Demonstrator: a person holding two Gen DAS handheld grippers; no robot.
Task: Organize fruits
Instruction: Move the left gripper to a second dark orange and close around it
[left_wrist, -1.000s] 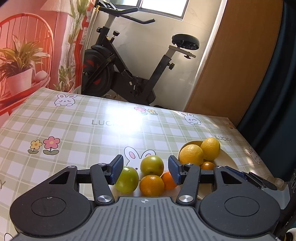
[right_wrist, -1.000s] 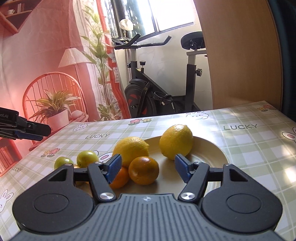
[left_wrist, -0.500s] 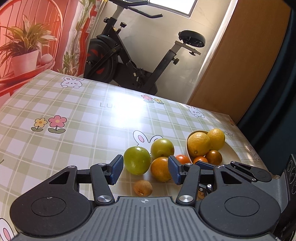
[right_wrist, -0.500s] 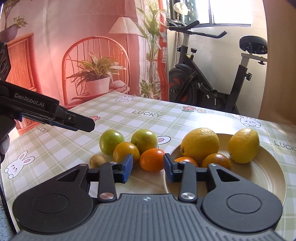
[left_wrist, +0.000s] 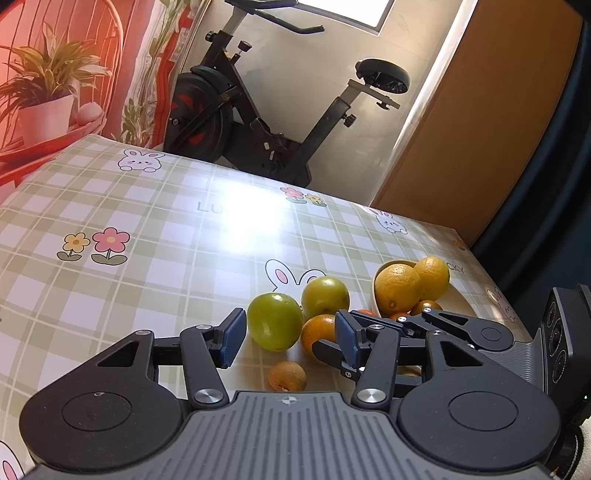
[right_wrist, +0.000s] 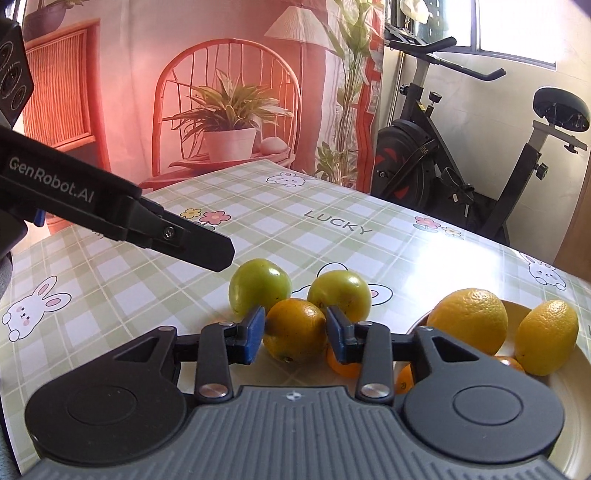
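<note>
An orange (right_wrist: 295, 334) on the checked tablecloth lies between the blue pads of my right gripper (right_wrist: 295, 334). Both pads touch it while the jaws are opening slightly. Just behind it sit two green fruits (right_wrist: 258, 290) (right_wrist: 341, 295). My left gripper (left_wrist: 290, 338) is open, with the nearer green fruit (left_wrist: 273, 321) just beyond its pads, untouched, and a small brown fruit (left_wrist: 287, 376) on the cloth below the gap. One of its fingers (right_wrist: 199, 247) reaches in from the left. A cream plate (right_wrist: 569, 406) at the right holds two lemons (right_wrist: 472, 321) (right_wrist: 546, 338) and small mandarins (right_wrist: 511, 363).
Another mandarin (right_wrist: 343, 365) lies by the plate's rim, behind the right pad. An exercise bike (right_wrist: 461, 155) stands past the table's far edge, beside a printed backdrop (right_wrist: 221, 92). A wooden panel (left_wrist: 480, 129) rises at the table's right.
My right gripper swung left from over the plate to the loose fruit, and its jaws narrowed around the orange. The left gripper has barely moved, and the small brown fruit came into view below it.
</note>
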